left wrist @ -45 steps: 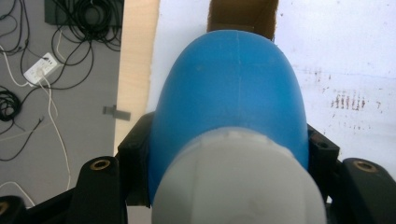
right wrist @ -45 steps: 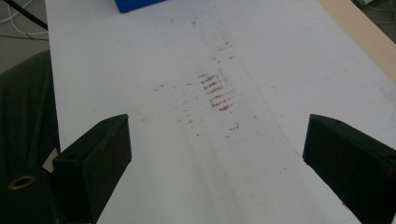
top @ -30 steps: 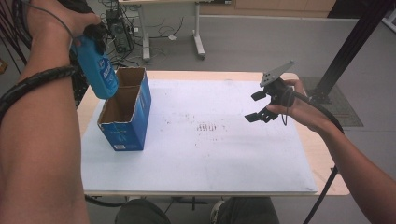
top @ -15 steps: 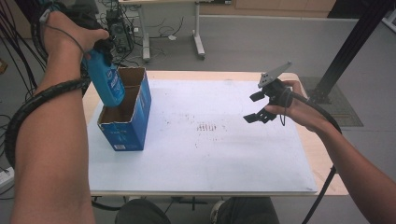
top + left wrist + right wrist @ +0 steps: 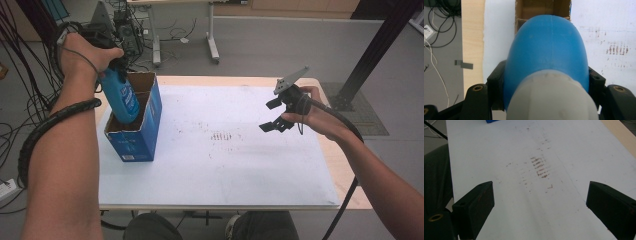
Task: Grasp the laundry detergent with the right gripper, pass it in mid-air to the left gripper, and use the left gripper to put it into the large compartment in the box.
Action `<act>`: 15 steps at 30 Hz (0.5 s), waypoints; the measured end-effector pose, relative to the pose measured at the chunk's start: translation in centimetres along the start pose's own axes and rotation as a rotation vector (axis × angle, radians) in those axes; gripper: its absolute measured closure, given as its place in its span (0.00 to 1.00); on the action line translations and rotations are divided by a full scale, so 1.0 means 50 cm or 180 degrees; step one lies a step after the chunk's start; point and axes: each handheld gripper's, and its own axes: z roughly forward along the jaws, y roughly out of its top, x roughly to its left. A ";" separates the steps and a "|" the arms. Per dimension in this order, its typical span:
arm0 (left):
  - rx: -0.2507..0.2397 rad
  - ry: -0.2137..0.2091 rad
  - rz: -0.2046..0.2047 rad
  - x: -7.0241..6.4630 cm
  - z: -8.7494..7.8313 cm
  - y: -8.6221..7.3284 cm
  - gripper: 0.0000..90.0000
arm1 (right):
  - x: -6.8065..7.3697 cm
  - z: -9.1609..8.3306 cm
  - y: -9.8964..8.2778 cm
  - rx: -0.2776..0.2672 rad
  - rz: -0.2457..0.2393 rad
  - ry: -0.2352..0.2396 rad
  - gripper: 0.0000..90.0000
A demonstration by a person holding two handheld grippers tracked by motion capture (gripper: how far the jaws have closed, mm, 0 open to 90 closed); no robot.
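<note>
A blue bottle [image 5: 123, 99] with a pale cap hangs tilted, its base inside the open blue cardboard box [image 5: 139, 137] at the table's left side. My left gripper [image 5: 114, 70] is shut on the bottle's upper end. In the left gripper view the bottle [image 5: 546, 45] sits between both jaws of that gripper [image 5: 546, 85], with the box opening [image 5: 536, 10] beyond it. Held above the right part of the table, my right gripper [image 5: 273, 114] is open and holds nothing. In its own view that gripper [image 5: 539, 202] has its jaws wide apart over the white sheet.
A white sheet [image 5: 225, 170] covers the wooden table [image 5: 347, 177] and bears brown smudges [image 5: 222, 136] near its middle. Cables and desk legs [image 5: 212, 47] lie on the floor behind. A black post [image 5: 370, 55] stands at the far right.
My left hand has come down and slightly right with the bottle, so its base now sits inside the box. The right gripper has kept still.
</note>
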 end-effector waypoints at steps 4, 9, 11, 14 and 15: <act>0.0017 -0.0033 0.0002 0.000 0.025 -0.001 0.41 | 0.000 0.001 -0.002 0.0022 0.0006 -0.0007 0.09; 0.0039 -0.0028 0.0028 -0.001 0.048 0.000 0.41 | -0.001 -0.001 -0.006 0.0039 0.0022 -0.0023 0.09; 0.0039 -0.0012 0.0041 -0.003 0.059 0.000 0.41 | -0.002 -0.001 -0.006 0.0034 0.0016 -0.0029 0.09; 0.0060 -0.0013 0.0046 -0.004 0.077 -0.001 0.41 | -0.002 0.000 -0.008 0.0044 0.0031 -0.0028 0.09; 0.0059 -0.0009 0.0048 -0.004 0.084 -0.002 0.41 | -0.002 0.001 -0.008 0.0042 0.0034 -0.0027 0.09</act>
